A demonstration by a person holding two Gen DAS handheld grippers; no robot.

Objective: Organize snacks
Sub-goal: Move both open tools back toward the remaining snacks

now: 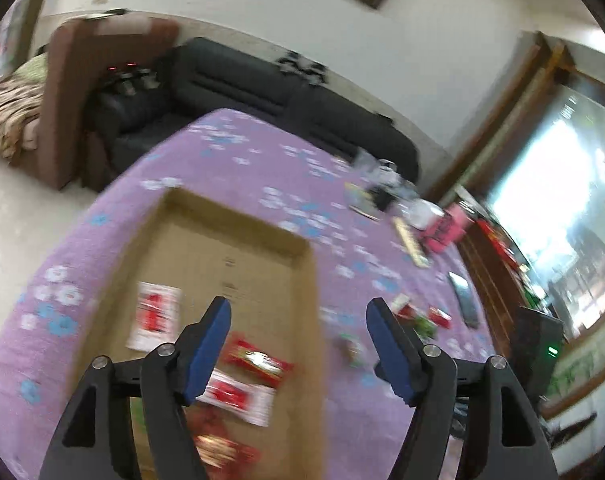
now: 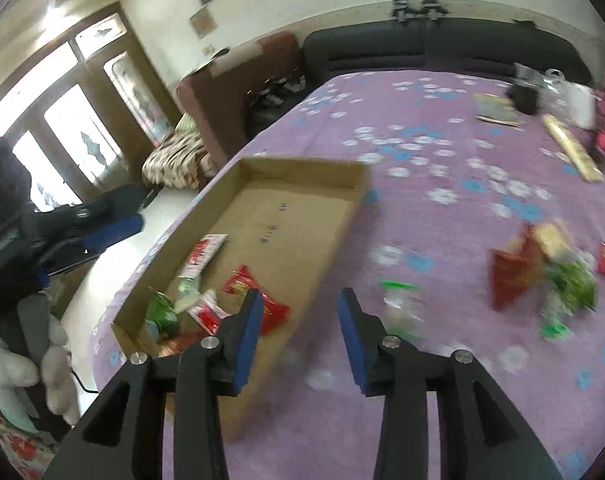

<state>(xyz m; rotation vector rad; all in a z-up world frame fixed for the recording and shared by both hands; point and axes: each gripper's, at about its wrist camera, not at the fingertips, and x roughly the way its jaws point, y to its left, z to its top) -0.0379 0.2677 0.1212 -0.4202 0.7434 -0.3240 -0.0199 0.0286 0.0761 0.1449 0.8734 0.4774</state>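
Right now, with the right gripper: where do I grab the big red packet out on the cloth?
Probably the upper edge of the red packet, coming from above. It appears to lie flat on the purple tablecloth, its left side clear, green packets crowding its right. The right gripper is open and empty. Blur hides the seams.

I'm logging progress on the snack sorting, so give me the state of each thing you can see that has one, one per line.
Left gripper: open, nothing between its fingers.
Right gripper: open, nothing between its fingers.
Cardboard box: open-topped, partly filled, far end bare.
Red snack packet: lying inside the box.
White-and-red packet: lying flat inside the box.
Loose snack pile: on the tablecloth, outside the box.
Green-capped clear packet: on the tablecloth, outside the box.
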